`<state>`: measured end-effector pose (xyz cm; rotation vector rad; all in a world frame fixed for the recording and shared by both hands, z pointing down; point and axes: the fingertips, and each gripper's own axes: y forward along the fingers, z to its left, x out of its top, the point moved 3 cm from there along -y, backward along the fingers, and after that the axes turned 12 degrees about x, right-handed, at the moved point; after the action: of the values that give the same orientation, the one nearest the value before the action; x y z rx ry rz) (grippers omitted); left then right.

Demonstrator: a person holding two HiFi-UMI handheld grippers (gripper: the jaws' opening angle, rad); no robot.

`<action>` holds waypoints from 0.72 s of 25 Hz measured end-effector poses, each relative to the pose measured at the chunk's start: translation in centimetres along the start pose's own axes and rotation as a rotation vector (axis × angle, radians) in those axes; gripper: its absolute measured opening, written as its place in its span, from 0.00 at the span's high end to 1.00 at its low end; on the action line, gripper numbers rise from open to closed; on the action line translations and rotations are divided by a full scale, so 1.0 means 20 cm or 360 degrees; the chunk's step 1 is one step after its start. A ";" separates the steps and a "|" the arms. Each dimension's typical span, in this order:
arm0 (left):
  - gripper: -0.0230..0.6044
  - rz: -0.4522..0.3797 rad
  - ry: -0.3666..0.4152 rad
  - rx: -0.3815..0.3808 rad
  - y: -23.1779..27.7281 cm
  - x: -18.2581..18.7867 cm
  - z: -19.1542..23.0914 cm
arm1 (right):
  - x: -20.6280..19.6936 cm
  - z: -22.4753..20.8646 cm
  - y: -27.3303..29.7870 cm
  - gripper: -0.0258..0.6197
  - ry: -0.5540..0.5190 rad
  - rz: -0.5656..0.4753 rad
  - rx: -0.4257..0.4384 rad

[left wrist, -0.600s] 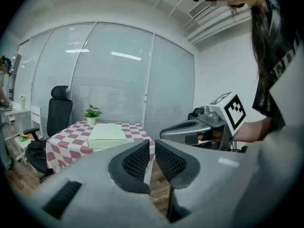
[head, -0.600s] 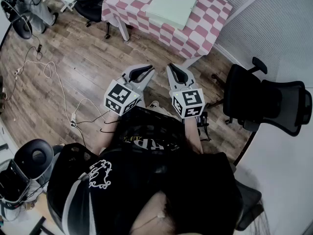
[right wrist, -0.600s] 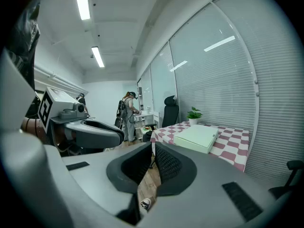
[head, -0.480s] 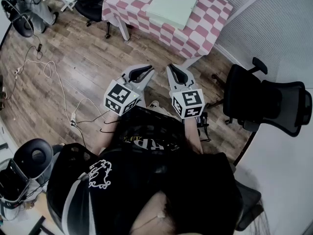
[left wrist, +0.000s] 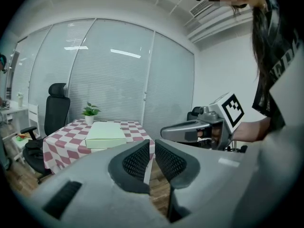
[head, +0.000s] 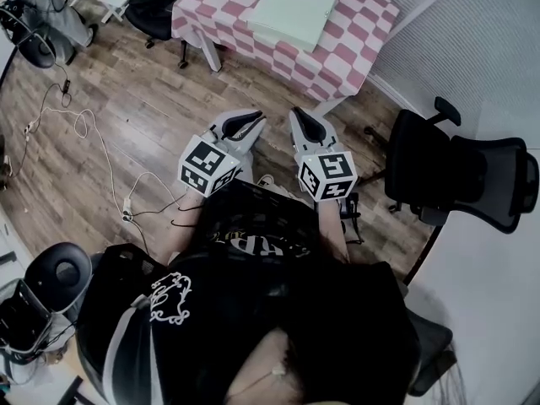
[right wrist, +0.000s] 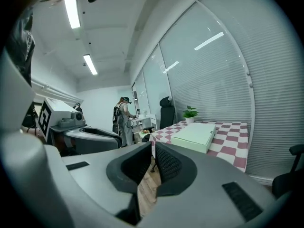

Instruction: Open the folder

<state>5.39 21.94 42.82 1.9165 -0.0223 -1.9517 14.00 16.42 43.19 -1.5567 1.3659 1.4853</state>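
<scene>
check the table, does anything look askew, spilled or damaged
Nothing stands out. The pale green folder lies flat and closed on the checkered table, and the small potted plant beyond it stands upright. Nothing is spilled.

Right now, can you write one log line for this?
stage: not started | left gripper: shut, empty | right gripper: shut, empty | folder: closed, lying on checkered table, untouched

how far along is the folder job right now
Nothing looks done yet: the pale green folder lies closed on the checkered table, away across the wooden floor. In hand: nothing; the left tongs and right tongs are both shut and empty, held in front of the body. Left to do: reach the table, grip the folder's edge and swing it open.
</scene>
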 end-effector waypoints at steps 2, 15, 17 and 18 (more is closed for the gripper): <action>0.89 0.0005 0.0007 -0.0013 0.04 0.01 0.02 | 0.00 -0.04 0.01 0.91 -0.0004 0.0009 -0.0019; 0.89 0.0041 0.0027 -0.0078 0.32 0.11 0.31 | 0.12 -0.32 0.27 0.91 0.0093 -0.0009 -0.0094; 0.89 0.0046 0.0036 -0.0075 0.37 0.14 0.40 | 0.15 -0.38 0.34 0.91 0.0105 -0.0007 -0.0109; 0.89 0.0046 0.0041 -0.0076 0.40 0.15 0.44 | 0.16 -0.40 0.38 0.91 0.0112 -0.0007 -0.0117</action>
<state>-0.94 11.37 42.72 1.9004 0.0036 -1.8916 9.27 5.93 43.52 -1.6713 1.3595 1.5065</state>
